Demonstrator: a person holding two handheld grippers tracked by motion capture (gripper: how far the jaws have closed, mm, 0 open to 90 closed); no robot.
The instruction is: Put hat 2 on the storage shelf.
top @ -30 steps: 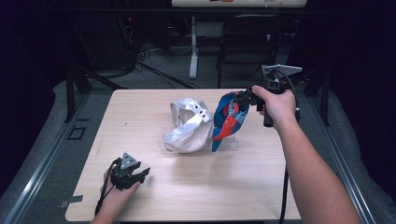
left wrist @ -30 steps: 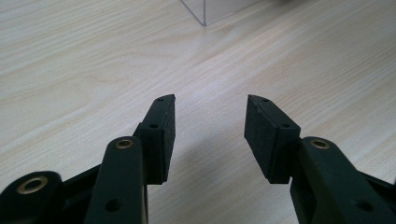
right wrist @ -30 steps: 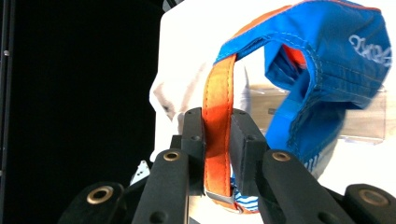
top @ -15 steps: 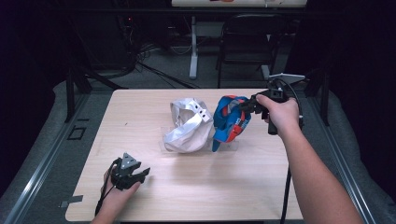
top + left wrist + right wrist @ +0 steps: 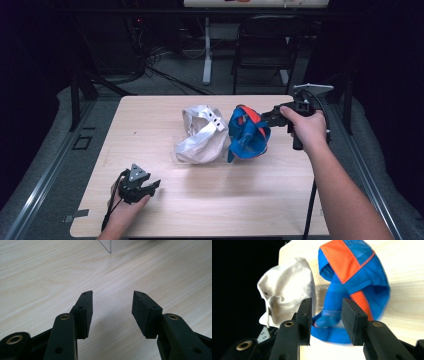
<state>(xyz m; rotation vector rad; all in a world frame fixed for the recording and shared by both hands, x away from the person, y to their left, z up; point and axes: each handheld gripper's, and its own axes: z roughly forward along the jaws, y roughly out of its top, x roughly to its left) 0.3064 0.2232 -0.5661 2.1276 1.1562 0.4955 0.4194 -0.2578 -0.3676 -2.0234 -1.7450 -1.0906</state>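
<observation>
A blue and orange cap (image 5: pixel 247 135) lies on the wooden table (image 5: pixel 240 200), touching a silvery white cap (image 5: pixel 200 137) on its left. My right gripper (image 5: pixel 265 118) hovers at the blue cap's upper right edge. In the right gripper view its jaws (image 5: pixel 325 302) have just been opening; blue mesh (image 5: pixel 329 317) shows in the gap, and the pads do not press on it. The white cap (image 5: pixel 284 290) is left of them. My left gripper (image 5: pixel 150 187) rests near the table's front left. Its jaws (image 5: pixel 112 296) have just been opening further, with only bare wood between them.
A corner of clear plastic (image 5: pixel 112 245) lies on the table ahead of the left gripper. A dark chair (image 5: pixel 265 45) and a table leg (image 5: pixel 207 50) stand beyond the far edge. The table's right edge (image 5: pixel 312 200) runs under the right forearm.
The right gripper has sunk a little with the blue cap and its jaws have parted. The cap, which hung from them, now sits on the table. The left hand has kept still.
</observation>
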